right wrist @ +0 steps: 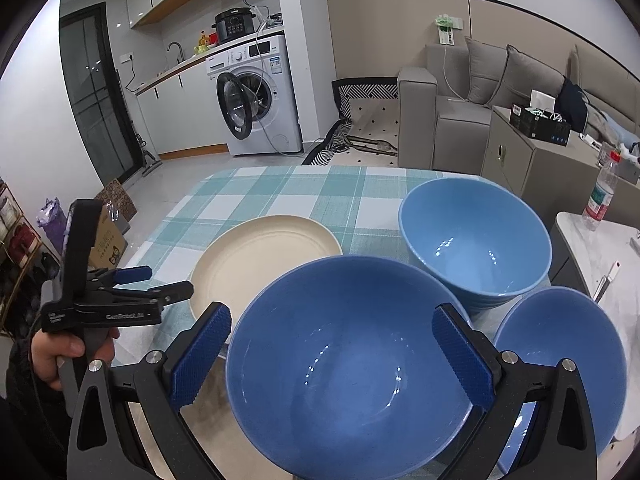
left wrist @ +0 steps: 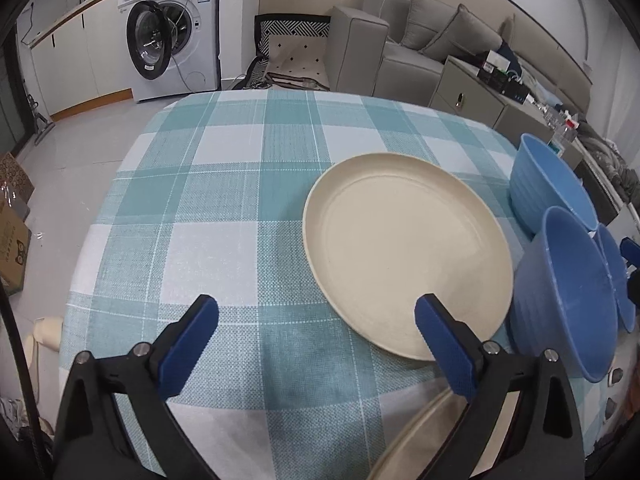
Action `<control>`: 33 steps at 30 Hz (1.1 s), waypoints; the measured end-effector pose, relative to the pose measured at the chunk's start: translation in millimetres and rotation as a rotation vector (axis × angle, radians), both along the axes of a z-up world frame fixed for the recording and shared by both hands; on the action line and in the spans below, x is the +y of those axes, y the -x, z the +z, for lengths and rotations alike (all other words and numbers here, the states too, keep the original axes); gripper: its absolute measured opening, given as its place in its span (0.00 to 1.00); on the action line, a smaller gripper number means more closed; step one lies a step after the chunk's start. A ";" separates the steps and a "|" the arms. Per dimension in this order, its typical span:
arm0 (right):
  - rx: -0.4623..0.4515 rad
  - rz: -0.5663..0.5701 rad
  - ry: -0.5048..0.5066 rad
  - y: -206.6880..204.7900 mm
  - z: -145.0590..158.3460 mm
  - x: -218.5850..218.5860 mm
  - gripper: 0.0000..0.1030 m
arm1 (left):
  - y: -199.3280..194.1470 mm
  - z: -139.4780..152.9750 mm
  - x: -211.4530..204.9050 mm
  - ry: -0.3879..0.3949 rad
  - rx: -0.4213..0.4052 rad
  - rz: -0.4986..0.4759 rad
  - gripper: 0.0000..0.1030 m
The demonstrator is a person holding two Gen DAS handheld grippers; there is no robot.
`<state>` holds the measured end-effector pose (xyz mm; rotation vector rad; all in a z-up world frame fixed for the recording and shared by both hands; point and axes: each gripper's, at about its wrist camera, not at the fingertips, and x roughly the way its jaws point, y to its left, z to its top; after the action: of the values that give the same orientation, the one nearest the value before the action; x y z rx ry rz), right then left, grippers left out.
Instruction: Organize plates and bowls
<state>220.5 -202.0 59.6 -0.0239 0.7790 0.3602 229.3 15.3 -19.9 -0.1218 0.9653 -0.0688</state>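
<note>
1. We see the left gripper (left wrist: 316, 322) with its jaws wide apart and nothing between them; its right-hand finger (left wrist: 446, 348) reaches over the near rim of the cream plate (left wrist: 408, 256), though we cannot tell whether it touches.
2. That plate lies flat on the checked tabletop (left wrist: 224, 208), right of centre. A second cream plate (left wrist: 420, 432) shows only as a rim at the bottom edge, under the same finger.
3. To the plate's left the cloth runs bare to the far and left edges (the widest open stretch here), with floor beyond.
4. The right gripper (right wrist: 332, 350) has its jaws spread to either side of the nearest blue bowl (right wrist: 344, 376). The pads overlap its rim on both sides, but we cannot tell whether they press on it.
5. A second blue bowl (right wrist: 476, 240) stands upright behind it, near the tabletop's right edge, and a third blue bowl (right wrist: 560, 360) sits just beside the nearest one on the right.
6. The three bowls crowd close together, with the cream plate just left of them.
7. In the right wrist view a hand (right wrist: 60, 350) holds the left gripper's handle at the tabletop's left edge.
</note>
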 end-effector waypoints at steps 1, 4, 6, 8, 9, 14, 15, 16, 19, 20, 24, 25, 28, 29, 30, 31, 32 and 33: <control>0.004 0.006 0.002 0.7 -1.9 1.5 0.99 | -1.5 -2.1 -1.4 -0.012 0.008 -0.006 0.90; 0.016 0.019 0.015 1.2 -6.9 6.7 0.99 | -4.0 -7.1 -3.7 -0.039 0.024 -0.020 0.86; 0.018 0.026 0.018 1.7 -8.3 9.8 0.99 | -4.7 -10.0 -4.2 -0.046 0.037 -0.024 0.82; 0.020 0.034 0.018 2.1 -8.8 12.7 0.99 | -4.5 -12.7 -3.4 -0.059 0.044 -0.019 0.82; 0.019 0.037 0.020 2.3 -8.7 14.5 0.99 | -4.8 -14.3 -2.7 -0.066 0.050 -0.016 0.82; 0.017 0.045 0.027 3.1 -7.8 20.7 0.99 | -5.0 -18.9 6.7 -0.039 0.064 0.007 0.82; 0.016 0.045 0.028 3.7 -7.7 21.6 0.99 | -5.3 -19.1 7.2 -0.039 0.064 0.009 0.82; 0.017 0.045 0.028 4.1 -7.7 22.2 0.99 | -5.8 -19.2 7.7 -0.039 0.065 0.011 0.83; 0.017 0.043 0.035 5.3 -7.8 23.8 0.99 | -9.9 -20.5 6.6 -0.044 0.075 0.019 0.81; 0.016 0.043 0.035 5.9 -7.7 24.2 0.99 | -11.3 -21.8 5.7 -0.050 0.078 0.016 0.81; 0.013 0.041 0.042 8.7 -6.4 24.8 0.99 | -12.1 -23.4 6.3 -0.049 0.079 0.018 0.82; 0.014 0.039 0.043 8.7 -5.8 24.1 0.99 | -11.5 -23.2 6.9 -0.052 0.079 0.020 0.82; 0.013 0.033 0.041 8.7 -4.6 22.4 0.99 | -9.6 -22.5 10.3 -0.063 0.079 0.029 0.83; 0.013 0.033 0.040 8.6 -4.4 22.2 0.99 | -8.5 -22.3 11.7 -0.066 0.078 0.033 0.83; 0.014 0.031 0.040 8.1 -4.5 21.8 0.99 | -7.4 -22.3 13.2 -0.069 0.076 0.037 0.83; 0.016 0.029 0.040 7.5 -4.7 21.8 0.99 | -6.2 -22.3 14.9 -0.073 0.079 0.042 0.83; 0.019 0.030 0.041 6.4 -5.1 22.3 0.99 | -4.9 -22.3 17.0 -0.075 0.080 0.045 0.83; 0.021 0.031 0.042 6.2 -5.4 23.1 0.99 | -3.7 -22.3 18.7 -0.077 0.081 0.049 0.83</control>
<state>214.3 -178.9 54.2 -0.0717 0.8080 0.3741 233.0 34.0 -42.2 -0.0777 1.0437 0.0181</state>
